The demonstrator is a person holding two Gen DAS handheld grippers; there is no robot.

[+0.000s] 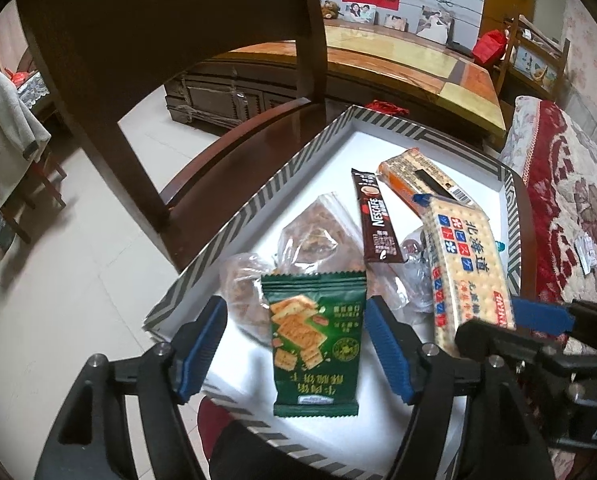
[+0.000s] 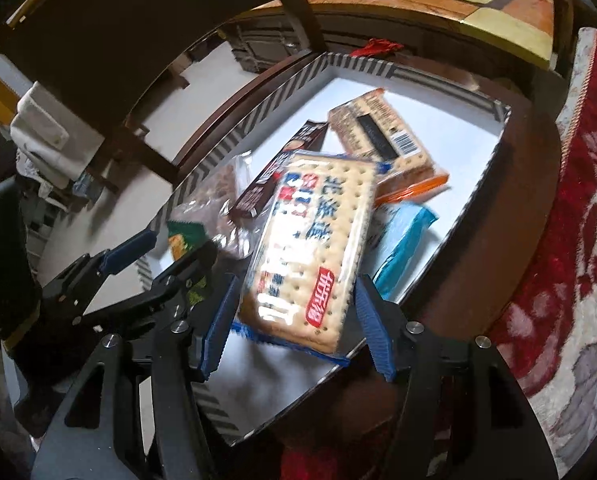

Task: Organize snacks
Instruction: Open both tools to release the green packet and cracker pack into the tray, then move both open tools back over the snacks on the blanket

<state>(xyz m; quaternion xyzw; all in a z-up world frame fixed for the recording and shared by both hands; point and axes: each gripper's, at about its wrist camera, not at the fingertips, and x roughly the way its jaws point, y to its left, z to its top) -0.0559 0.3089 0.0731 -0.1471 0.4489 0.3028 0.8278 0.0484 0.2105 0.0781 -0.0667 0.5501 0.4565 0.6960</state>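
A striped-rimmed white box [image 1: 254, 204] sits on a dark wooden chair seat and holds the snacks. A green biscuit packet [image 1: 316, 340] lies at the box's near edge between the blue pads of my left gripper [image 1: 294, 312], which stands open with a gap on each side. My right gripper [image 2: 294, 286] is shut on a long cracker pack [image 2: 314, 248] with blue and red print, tilted over the other snacks. The same cracker pack [image 1: 462, 264] and the right gripper [image 1: 506, 320] show at the right of the left wrist view.
In the box lie a Nescafe stick [image 1: 378, 220], an orange-edged cracker pack [image 1: 422, 180], clear bags of brown snacks [image 1: 318, 232] and a teal packet [image 2: 402, 248]. The chair back [image 1: 178, 60] rises behind. A red floral cloth [image 1: 570, 200] lies at the right.
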